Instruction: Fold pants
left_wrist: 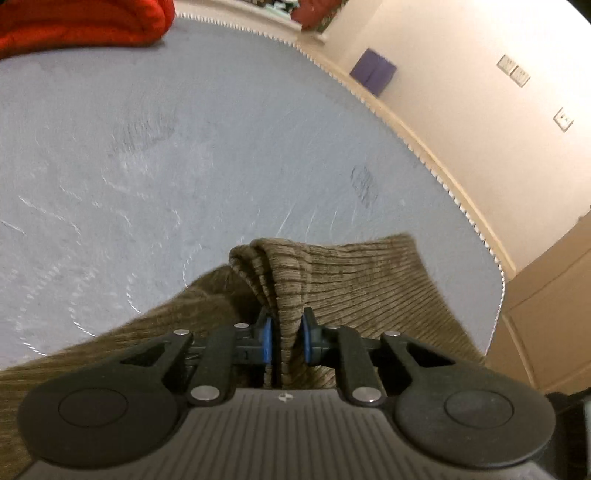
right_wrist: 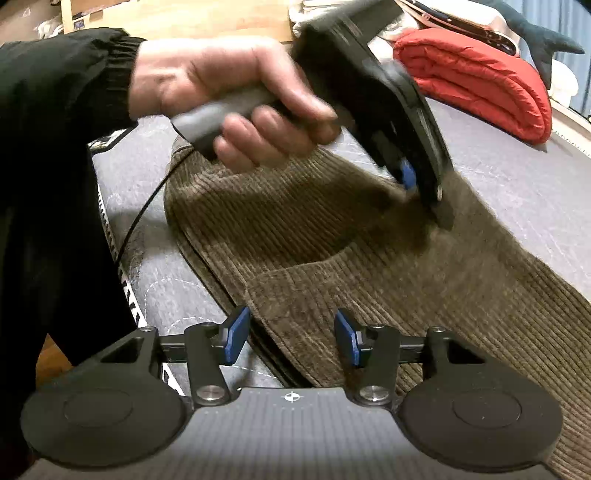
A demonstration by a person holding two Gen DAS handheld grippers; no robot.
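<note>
Brown corduroy pants (left_wrist: pixel 351 280) lie on a grey mattress (left_wrist: pixel 184 147). My left gripper (left_wrist: pixel 287 341) is shut on a raised fold of the cloth, which is pinched between its blue pads (left_wrist: pixel 266 341). In the right wrist view the pants (right_wrist: pixel 332 258) stretch from the near edge away to the right, with one layer folded over another. There a person's hand (right_wrist: pixel 229 92) holds the left gripper (right_wrist: pixel 417 184), tip down in the cloth. My right gripper (right_wrist: pixel 291 338) stands open just over the near edge of the folded layer, its pads (right_wrist: pixel 236 334) apart from the cloth.
A folded red blanket (right_wrist: pixel 472 92) lies at the far end of the mattress (right_wrist: pixel 517 192); it shows too as the red blanket (left_wrist: pixel 74 26) at top left. A black sleeve (right_wrist: pixel 55 147) and a black cable (right_wrist: pixel 147 206) are at the left. A wooden cabinet (left_wrist: pixel 546 314) stands beyond the mattress edge.
</note>
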